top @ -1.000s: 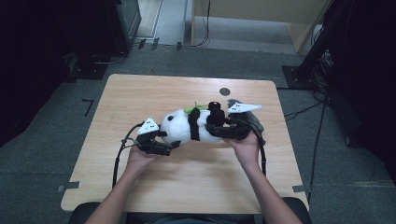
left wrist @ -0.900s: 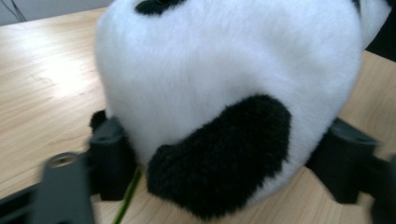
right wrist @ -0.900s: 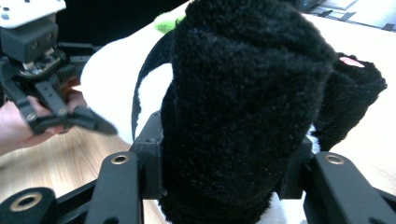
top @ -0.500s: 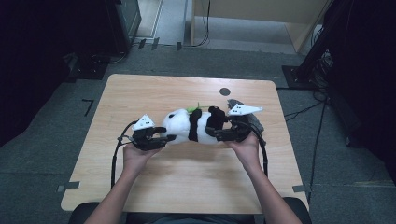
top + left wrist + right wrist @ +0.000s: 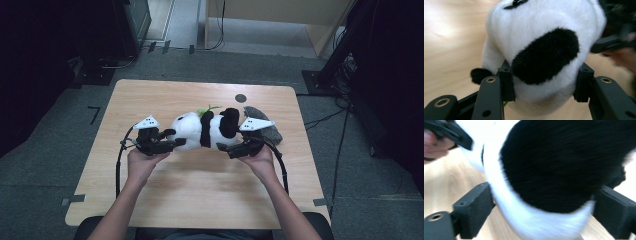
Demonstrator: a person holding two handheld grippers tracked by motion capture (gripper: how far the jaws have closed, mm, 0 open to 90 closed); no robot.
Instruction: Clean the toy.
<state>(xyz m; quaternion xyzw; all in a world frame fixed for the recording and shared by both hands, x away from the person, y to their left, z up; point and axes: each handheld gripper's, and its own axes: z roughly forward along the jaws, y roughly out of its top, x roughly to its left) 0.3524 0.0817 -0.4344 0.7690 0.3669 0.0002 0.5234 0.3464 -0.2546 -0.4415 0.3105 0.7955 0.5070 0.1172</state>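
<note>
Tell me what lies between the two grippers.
The plush panda, lying on the table in the high view: the left gripper clamps its head end, the right gripper sits at its rear.

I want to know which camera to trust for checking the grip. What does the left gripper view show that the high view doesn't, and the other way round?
Left gripper view: the left tool with its pads pressed into the plush panda around a black patch, denting the fur.

High view: the panda lying across the wooden table, a grey object behind the right tool, and a dark round spot.

Both: the panda between both tools, the table, and the right hand.
</note>
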